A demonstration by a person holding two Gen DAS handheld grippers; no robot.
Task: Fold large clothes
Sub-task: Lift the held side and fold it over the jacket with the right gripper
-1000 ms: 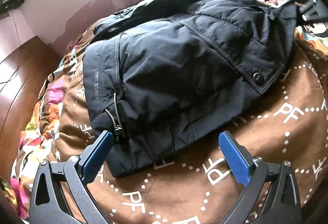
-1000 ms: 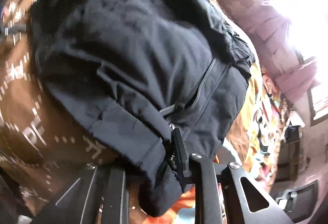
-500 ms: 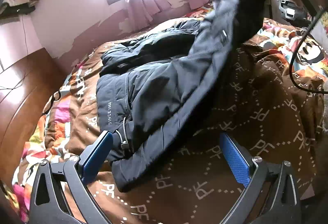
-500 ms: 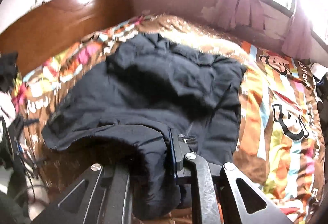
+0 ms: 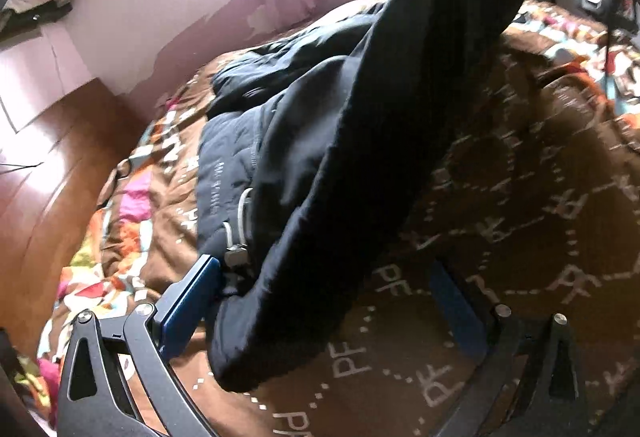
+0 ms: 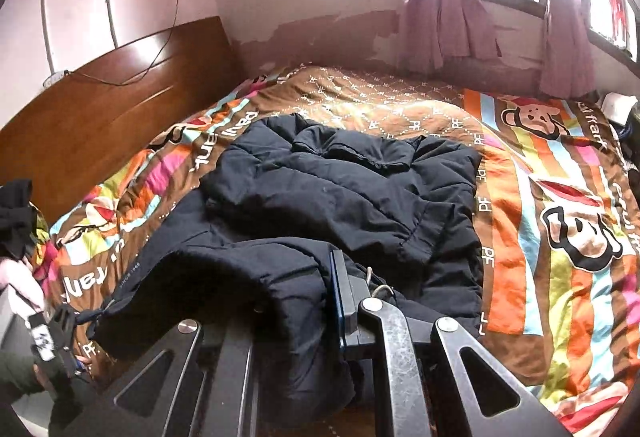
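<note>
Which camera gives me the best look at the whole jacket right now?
The right wrist view: the dark jacket lies spread across the bedspread, most of its outline visible. The left wrist view shows only a lifted fold, blurred.

Left claw (image 5: 328, 301): jaws spread wide, blue pads (image 5: 191, 305) facing each other across an open gap; the claw points forward and slightly downward, held low. One pad is sharp, the other blurred and in shadow. Right claw (image 6: 304, 297): jaws drawn close together, pinching a fold of dark cloth between them; only one blue pad edge (image 6: 336, 289) is visible, the other finger being covered. This claw is held level, raised above the left.
</note>
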